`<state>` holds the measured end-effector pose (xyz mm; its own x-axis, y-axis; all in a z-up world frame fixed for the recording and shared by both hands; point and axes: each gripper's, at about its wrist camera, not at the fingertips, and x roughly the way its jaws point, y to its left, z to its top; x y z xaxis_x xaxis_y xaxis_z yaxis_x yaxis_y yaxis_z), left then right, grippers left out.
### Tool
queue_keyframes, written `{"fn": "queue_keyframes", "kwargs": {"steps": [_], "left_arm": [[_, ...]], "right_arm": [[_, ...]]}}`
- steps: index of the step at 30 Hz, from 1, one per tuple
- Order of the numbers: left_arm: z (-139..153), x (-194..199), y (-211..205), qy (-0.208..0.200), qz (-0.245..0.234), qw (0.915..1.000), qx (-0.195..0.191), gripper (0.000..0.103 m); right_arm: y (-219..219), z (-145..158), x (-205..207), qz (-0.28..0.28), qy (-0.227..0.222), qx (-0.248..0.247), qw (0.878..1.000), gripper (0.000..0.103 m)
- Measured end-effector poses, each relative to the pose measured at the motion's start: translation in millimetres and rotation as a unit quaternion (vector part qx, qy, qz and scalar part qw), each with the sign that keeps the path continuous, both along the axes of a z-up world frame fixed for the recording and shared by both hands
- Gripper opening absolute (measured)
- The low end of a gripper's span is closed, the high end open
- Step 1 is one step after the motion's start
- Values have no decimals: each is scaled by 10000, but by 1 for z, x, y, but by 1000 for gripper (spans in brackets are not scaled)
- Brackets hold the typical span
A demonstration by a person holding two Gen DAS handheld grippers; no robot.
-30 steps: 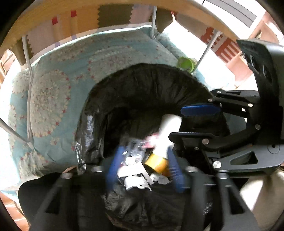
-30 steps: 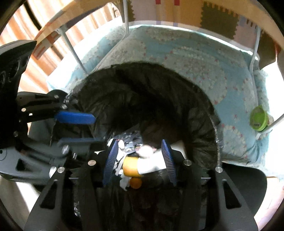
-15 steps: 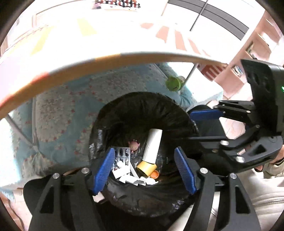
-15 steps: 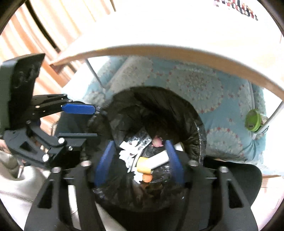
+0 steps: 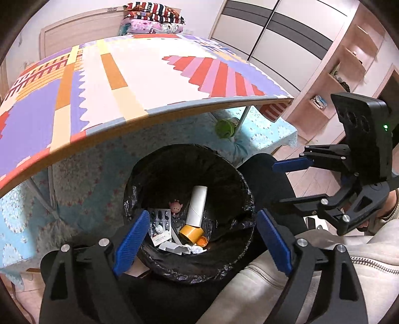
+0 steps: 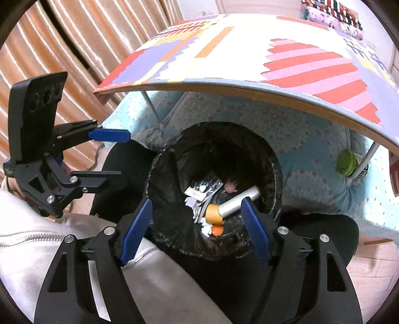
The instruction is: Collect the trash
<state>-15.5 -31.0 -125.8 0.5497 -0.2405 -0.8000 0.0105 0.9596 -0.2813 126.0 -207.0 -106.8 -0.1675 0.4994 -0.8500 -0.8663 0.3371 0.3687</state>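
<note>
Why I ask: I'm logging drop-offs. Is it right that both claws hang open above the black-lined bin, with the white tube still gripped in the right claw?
Not quite. In the right wrist view the right claw grips nothing; the white tube lies inside the bin. The rest holds.

I can't read any words or numbers here. The pill sheet (image 5: 160, 220) in the bin (image 5: 149, 259) has a white strip at one end, but any print on it is too small for me to make out (just a blur). The folded cloths (image 5: 154, 18) on the table (image 5: 149, 74) show stripes and shapes, and I can't tell if there are letters.
</note>
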Motion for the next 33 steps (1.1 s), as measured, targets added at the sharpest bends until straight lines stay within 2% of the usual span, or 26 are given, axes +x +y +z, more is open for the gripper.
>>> {"fn": "queue_keyframes", "kwargs": {"steps": [3, 12, 15, 33], "left_arm": [[0, -1, -3, 10, -51, 10000, -43, 85], [9, -7, -8, -62, -31, 9999, 139, 85], [10, -8, -7, -102, -27, 9999, -5, 85], [12, -9, -9, -80, -46, 9999, 69, 85]], "right_arm": [[-2, 4, -4, 65, -41, -15, 10000, 73], [-4, 18, -13, 219, -157, 58, 9996, 77], [-3, 16, -12, 232, -151, 47, 9996, 77], [-6, 19, -13, 233, -194, 28, 9995, 77]]}}
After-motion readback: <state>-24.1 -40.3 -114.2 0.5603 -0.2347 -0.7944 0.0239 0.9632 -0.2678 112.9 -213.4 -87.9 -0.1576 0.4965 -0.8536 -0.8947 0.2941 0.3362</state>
